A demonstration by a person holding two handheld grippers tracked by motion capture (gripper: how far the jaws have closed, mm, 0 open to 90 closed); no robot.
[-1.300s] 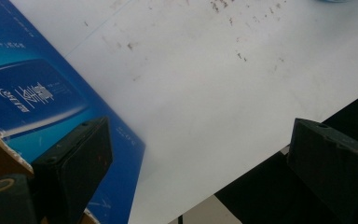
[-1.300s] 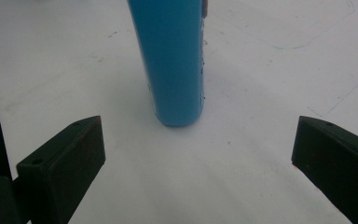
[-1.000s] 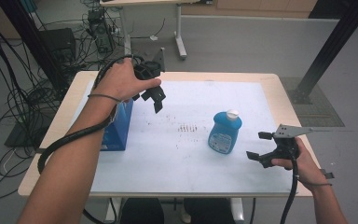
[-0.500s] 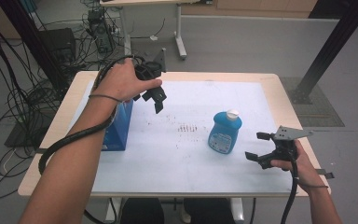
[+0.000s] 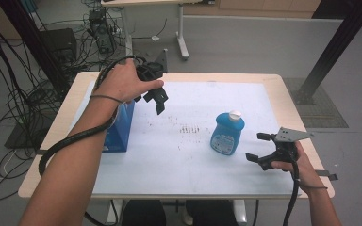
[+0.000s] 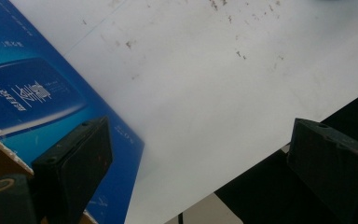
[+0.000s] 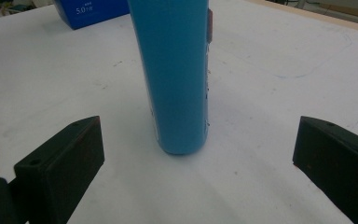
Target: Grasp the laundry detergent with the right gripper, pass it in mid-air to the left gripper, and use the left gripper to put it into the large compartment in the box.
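One upright blue plastic bottle with a white cap (image 5: 227, 133) stood on the white-covered wooden surface (image 5: 188, 160). One blue cardboard box (image 5: 120, 129) stood there too. Two black two-jaw tools were in use: the left tool (image 5: 158, 96) and the right tool (image 5: 260, 148).

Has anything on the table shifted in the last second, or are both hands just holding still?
Only a little: the right hand-held gripper has slid slightly toward the person's edge of the table, jaws open, aimed at the blue bottle. The left hand-held gripper hangs open by the blue box as before. Bottle and box have not moved; nothing was gripped or released.
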